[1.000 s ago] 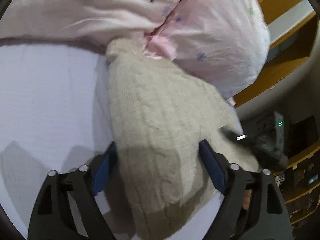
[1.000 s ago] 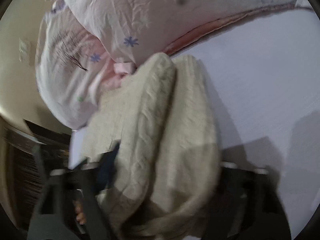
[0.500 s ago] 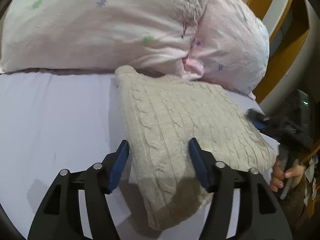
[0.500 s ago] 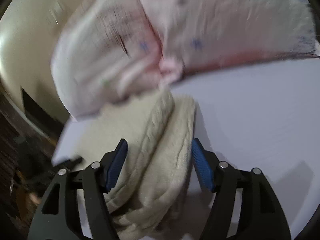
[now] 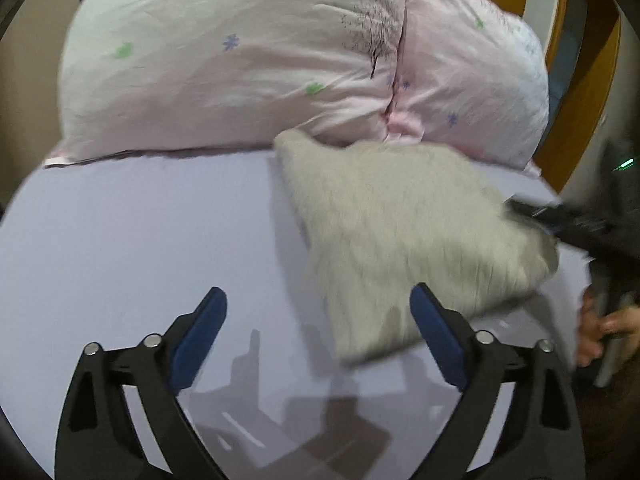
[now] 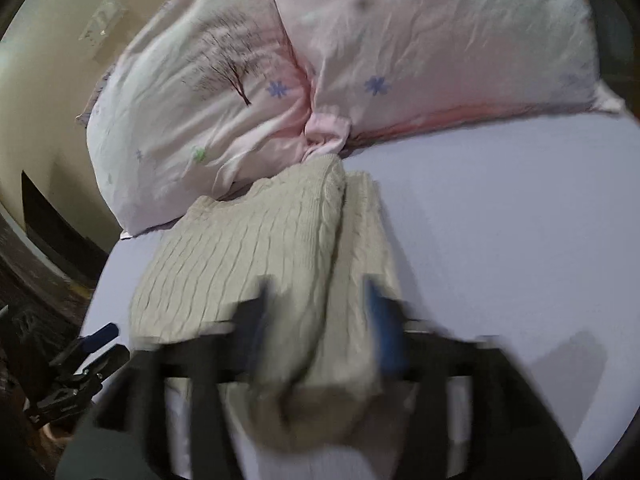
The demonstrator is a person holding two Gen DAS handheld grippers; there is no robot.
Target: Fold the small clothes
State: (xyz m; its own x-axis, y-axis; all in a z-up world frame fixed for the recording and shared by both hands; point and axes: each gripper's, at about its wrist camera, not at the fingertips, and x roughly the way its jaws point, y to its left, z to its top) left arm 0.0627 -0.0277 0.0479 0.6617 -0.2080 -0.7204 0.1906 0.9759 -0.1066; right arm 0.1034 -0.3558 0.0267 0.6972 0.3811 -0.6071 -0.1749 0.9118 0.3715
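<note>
A folded cream cable-knit sweater (image 5: 400, 236) lies on the lilac bed sheet (image 5: 140, 232), its far corner against the pillows. My left gripper (image 5: 318, 332) is open and empty, drawn back to the sweater's near left corner; its right finger (image 5: 436, 332) overlaps the edge. In the right wrist view the sweater (image 6: 256, 256) lies between the blurred fingers of my right gripper (image 6: 320, 332), which are spread apart over its near end. The left gripper (image 6: 92, 344) shows at that view's left edge.
Two pink patterned pillows (image 5: 248, 60) lie along the head of the bed, also seen in the right wrist view (image 6: 420, 40). A wooden headboard frame (image 5: 576, 92) stands at the right. The person's hand (image 5: 600, 332) holds the right gripper at the bed's right edge.
Both grippers have pulled back from the sweater. The left one moved left and away, so the sweater now lies to its right instead of between its fingers. The sweater rests folded on the sheet.
</note>
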